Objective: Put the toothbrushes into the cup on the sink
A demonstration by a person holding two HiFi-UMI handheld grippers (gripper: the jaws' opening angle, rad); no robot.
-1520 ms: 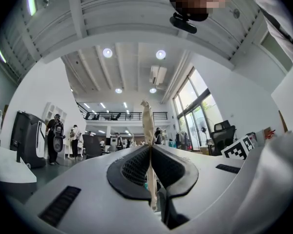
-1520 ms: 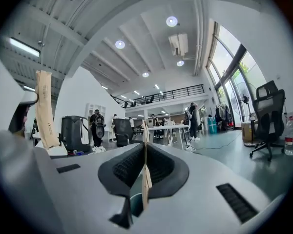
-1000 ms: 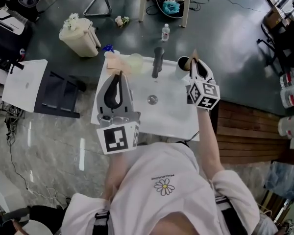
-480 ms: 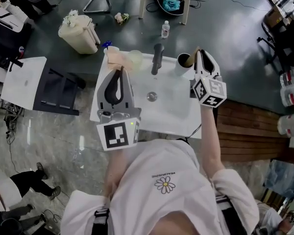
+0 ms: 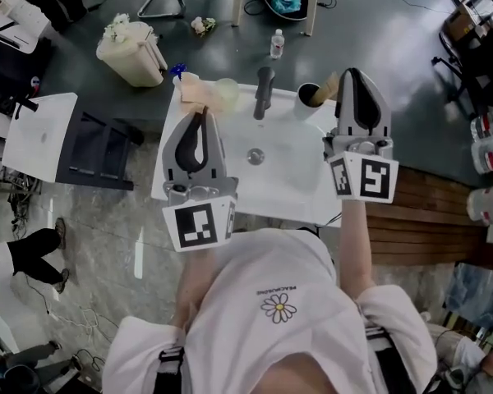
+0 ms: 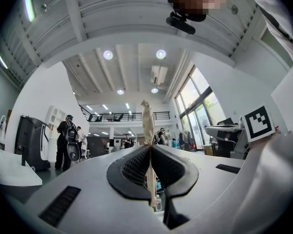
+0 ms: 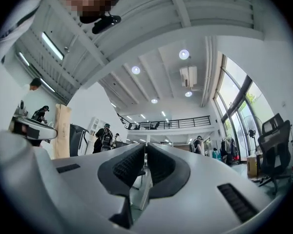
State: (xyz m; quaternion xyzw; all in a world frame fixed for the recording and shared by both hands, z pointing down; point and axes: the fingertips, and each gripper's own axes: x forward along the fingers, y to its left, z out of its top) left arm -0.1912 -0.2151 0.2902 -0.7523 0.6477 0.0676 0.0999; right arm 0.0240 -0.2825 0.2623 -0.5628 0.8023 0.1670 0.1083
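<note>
The white sink (image 5: 287, 191) has a dark faucet (image 5: 264, 93) at its back. Right of the faucet stands the cup (image 5: 309, 99) with a tan toothbrush (image 5: 329, 89) leaning in it. My right gripper (image 5: 355, 75) hovers just right of the cup, shut and empty; its own view shows the jaws (image 7: 145, 147) closed on nothing. My left gripper (image 5: 201, 117) is over the sink's back left corner, shut on a second tan toothbrush (image 5: 195, 97). This toothbrush (image 6: 147, 121) stands thin and upright between the left jaws (image 6: 150, 147).
A pale round object (image 5: 227, 95) sits on the sink's rim left of the faucet. On the floor are a cream bin (image 5: 131, 52) and a bottle (image 5: 277, 46) beyond the sink. A white table (image 5: 41, 138) stands left, wooden planks (image 5: 407, 212) right.
The right gripper has come away from the cup, up and to the right, and the toothbrush it carried now stays in the cup. The left gripper has hardly moved.
</note>
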